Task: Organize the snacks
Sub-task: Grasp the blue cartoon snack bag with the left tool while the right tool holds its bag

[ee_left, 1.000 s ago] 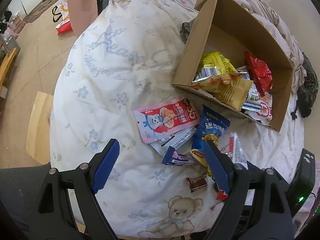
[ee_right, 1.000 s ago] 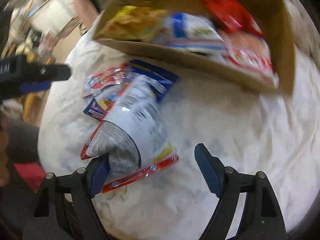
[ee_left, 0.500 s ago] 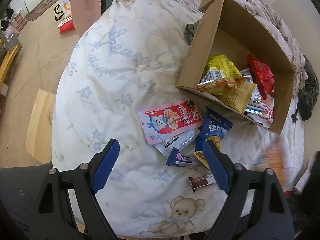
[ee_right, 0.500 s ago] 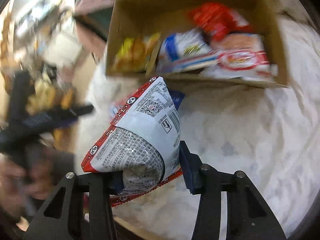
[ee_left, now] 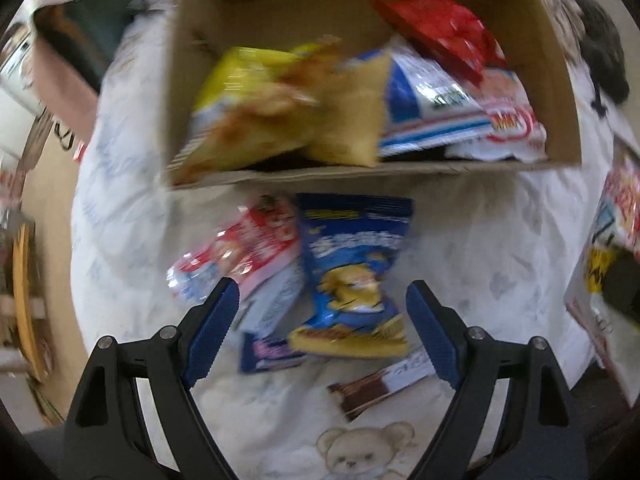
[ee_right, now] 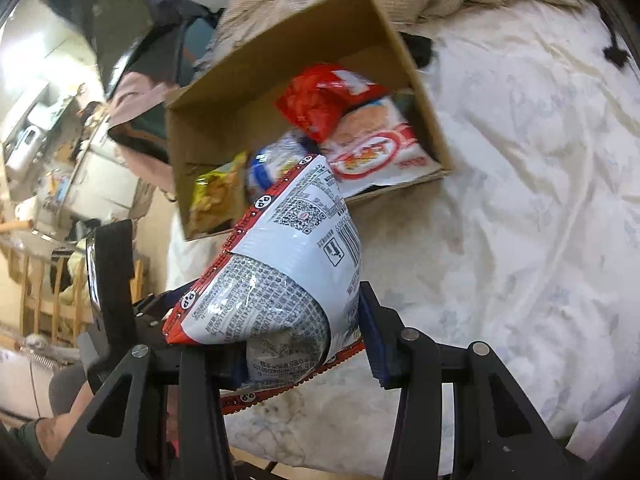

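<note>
Carrying a white noodle packet (ee_right: 280, 280) with red-edged seams, right tongs (ee_right: 304, 344) clamped across its lower end, both pads pressing into the crinkled film, packet raised clear of the bed quilt (ee_right: 520, 200) and pointing toward the open cardboard box (ee_right: 280, 92). Inside that box already: a red bag (ee_right: 320, 100), a white-and-red packet (ee_right: 376, 152), a yellow chip bag (ee_left: 248, 112) and a blue-and-white pouch (ee_left: 424, 104). Left tongs (ee_left: 320, 320) spread wide and empty, hovering over snacks not yet boxed: a blue snack bag (ee_left: 352, 272) between the pads but untouched, a pink-red pouch (ee_left: 240, 248) beside it, a small purple wrapper (ee_left: 268, 354) and a brown chocolate bar (ee_left: 376, 390) nearer the camera, all somewhat smeared by motion blur, so printed names unreadable. Judged light and puffy, with slick film and probably brittle contents: best pinched at a flat sealed edge or across the narrow waist, gently, to avoid crushing or slipping.
</note>
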A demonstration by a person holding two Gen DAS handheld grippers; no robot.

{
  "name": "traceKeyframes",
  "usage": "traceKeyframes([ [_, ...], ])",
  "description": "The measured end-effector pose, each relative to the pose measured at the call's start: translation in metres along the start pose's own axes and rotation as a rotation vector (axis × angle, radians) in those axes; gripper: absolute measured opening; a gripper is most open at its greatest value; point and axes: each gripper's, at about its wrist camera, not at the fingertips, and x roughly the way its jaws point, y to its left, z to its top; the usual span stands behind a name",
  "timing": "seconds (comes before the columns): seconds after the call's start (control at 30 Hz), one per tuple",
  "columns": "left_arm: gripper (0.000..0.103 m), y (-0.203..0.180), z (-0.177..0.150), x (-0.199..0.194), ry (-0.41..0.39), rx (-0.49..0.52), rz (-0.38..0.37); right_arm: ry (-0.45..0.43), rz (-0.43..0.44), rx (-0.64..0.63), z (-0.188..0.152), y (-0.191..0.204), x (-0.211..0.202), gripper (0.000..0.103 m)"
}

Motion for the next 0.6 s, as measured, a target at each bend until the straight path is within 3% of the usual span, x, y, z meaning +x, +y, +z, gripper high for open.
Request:
traceKeyframes([
  [0.13, 0.076, -0.006, 0.008, 0.017, 0.02, -0.008, 0.012, 0.016, 0.012, 0.053, 0.008, -0.01, 0.006, 0.048],
  [0.2, 0.064, -0.011, 0.01, 0.024, 0.036, 0.019, 0.003, 0.027, 0.025, 0.079, 0.009, -0.014, 0.009, 0.048],
  [0.23, 0.053, -0.013, 0.009, 0.028, 0.045, 0.029, -0.002, 0.028, 0.021, 0.081, 0.012, -0.014, 0.01, 0.048],
  [0.3, 0.047, -0.012, 0.009, 0.031, 0.041, 0.027, -0.014, 0.031, 0.017, 0.083, 0.015, -0.016, 0.011, 0.048],
  [0.37, 0.03, -0.007, 0.008, 0.03, 0.034, 0.003, -0.042, 0.041, 0.021, 0.09, 0.016, -0.018, 0.013, 0.048],
  [0.6, 0.027, 0.008, 0.002, 0.0, 0.006, -0.041, -0.148, 0.054, 0.015, 0.1, 0.012, -0.02, 0.014, 0.048],
])
